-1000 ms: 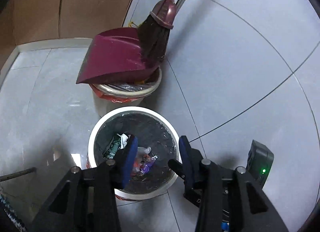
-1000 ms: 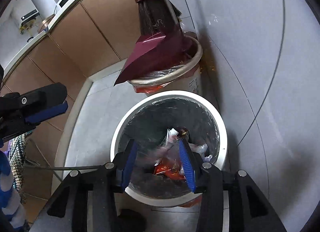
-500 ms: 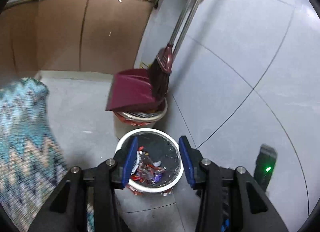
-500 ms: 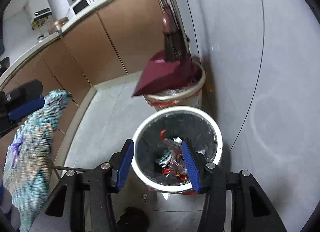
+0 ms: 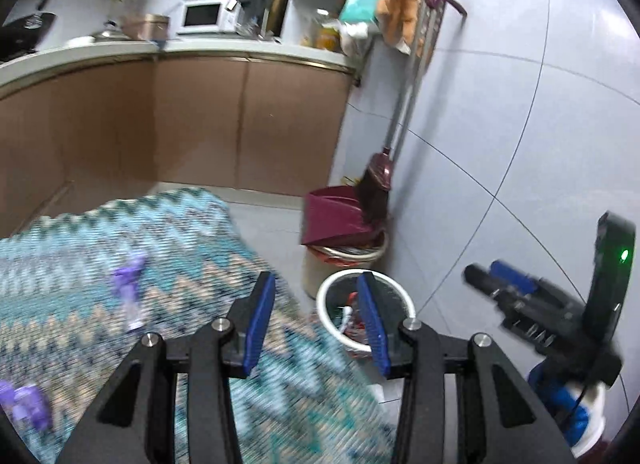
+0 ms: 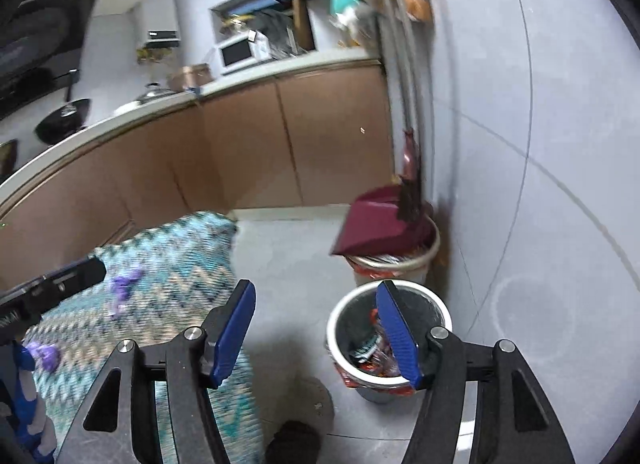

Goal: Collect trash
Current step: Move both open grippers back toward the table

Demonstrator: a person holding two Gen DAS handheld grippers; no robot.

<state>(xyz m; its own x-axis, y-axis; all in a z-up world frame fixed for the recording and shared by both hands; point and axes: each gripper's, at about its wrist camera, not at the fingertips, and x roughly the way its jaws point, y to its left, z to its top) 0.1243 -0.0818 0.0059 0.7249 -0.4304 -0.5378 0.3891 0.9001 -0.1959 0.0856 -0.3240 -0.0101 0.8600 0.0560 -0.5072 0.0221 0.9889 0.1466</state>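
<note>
A white-rimmed trash bin [image 5: 332,296] [image 6: 340,312] with a black liner holds several wrappers [image 6: 372,348] on the floor by the wall. Purple wrappers [image 5: 130,292] [image 6: 122,288] lie on a table covered by a teal zigzag cloth [image 5: 100,264] [image 6: 172,264], with another purple one nearer [image 5: 26,404] [image 6: 44,354]. My left gripper [image 5: 316,324] is open and empty, raised over the table's edge. My right gripper [image 6: 316,332] is open and empty, high above the floor beside the bin; it also shows in the left wrist view [image 5: 516,296].
A second bin [image 5: 344,260] [image 6: 396,264] behind the first carries a maroon dustpan [image 6: 380,223] and a broom [image 5: 376,187]. Brown cabinets [image 5: 200,123] with a cluttered counter and microwave [image 5: 204,15] line the back. A tiled wall [image 5: 520,123] stands at the right.
Both grippers have risen and pulled back from over the trash bin, so it looks smaller. The cloth-covered table with purple wrappers has come into view. Both stay open.
</note>
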